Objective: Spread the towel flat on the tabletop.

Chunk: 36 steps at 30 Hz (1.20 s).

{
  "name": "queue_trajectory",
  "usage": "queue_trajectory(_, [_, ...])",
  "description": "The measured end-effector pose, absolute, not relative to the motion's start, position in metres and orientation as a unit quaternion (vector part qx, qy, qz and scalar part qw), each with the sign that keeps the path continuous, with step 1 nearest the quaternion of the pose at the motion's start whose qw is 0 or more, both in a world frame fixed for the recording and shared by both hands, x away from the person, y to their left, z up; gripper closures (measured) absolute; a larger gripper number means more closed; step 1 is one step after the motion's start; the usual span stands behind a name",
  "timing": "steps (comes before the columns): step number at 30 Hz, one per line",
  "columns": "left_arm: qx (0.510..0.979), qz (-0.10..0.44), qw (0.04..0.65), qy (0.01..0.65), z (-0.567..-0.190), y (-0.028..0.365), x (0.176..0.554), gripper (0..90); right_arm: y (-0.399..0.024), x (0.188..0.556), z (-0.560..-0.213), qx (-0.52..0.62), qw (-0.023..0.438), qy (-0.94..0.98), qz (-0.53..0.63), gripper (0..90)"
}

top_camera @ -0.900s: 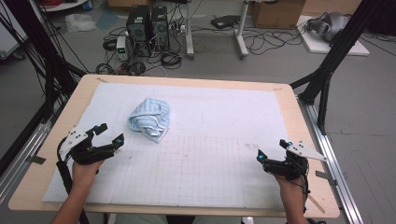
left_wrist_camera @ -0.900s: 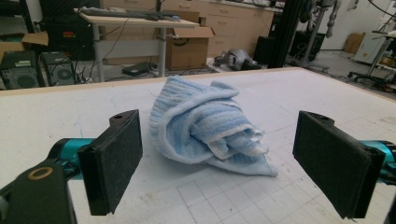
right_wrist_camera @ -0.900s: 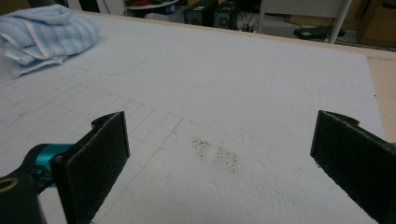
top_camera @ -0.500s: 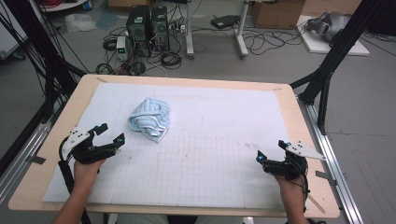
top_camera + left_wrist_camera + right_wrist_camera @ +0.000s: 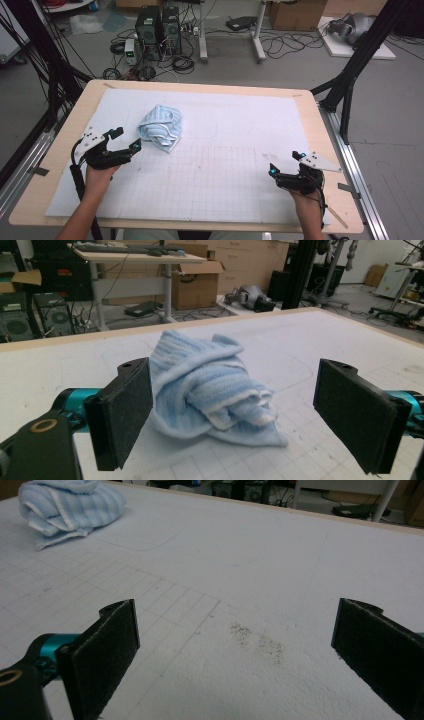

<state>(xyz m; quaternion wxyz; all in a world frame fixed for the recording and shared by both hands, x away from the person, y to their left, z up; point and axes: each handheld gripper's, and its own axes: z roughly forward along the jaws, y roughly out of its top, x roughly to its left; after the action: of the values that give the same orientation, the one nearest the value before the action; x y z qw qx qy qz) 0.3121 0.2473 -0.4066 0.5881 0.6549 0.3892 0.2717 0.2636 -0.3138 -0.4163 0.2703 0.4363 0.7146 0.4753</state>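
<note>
No legible text, label, brand, number or sign was found in any view. The white mat (image 5: 240, 165) carries a printed grid of squares and faint outline marks, none lettered or numbered. The blue-and-white striped towel (image 5: 161, 128) shows no tag. The cardboard boxes (image 5: 197, 282) beyond the table and the computer towers (image 5: 159, 29) on the floor bear no markings clear enough to read.
</note>
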Motion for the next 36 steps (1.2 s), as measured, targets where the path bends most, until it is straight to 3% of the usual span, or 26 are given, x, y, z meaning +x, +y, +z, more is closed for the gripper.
queue_trajectory(10, [0.687, 0.258, 0.547, 0.403, -0.396, 0.221, 0.343, 17.8, -0.312, 0.266, -0.419, 0.432, 0.262, 0.725, 0.469, 4.1])
queue_trajectory(16, [0.671, 0.240, 0.557, 0.426, -0.393, 0.218, 0.359, 18.4, -0.308, 0.268, -0.420, 0.436, 0.249, 0.725, 0.471, 4.1])
queue_trajectory(33, [0.724, 0.258, 0.445, 0.460, -0.430, 0.199, 0.392, 19.4, -0.297, 0.268, -0.420, 0.420, 0.260, 0.746, 0.447, 4.2])
queue_trajectory(36, [0.738, 0.255, 0.418, 0.464, -0.435, 0.196, 0.396, 23.5, -0.298, 0.267, -0.419, 0.422, 0.260, 0.745, 0.446, 4.2])
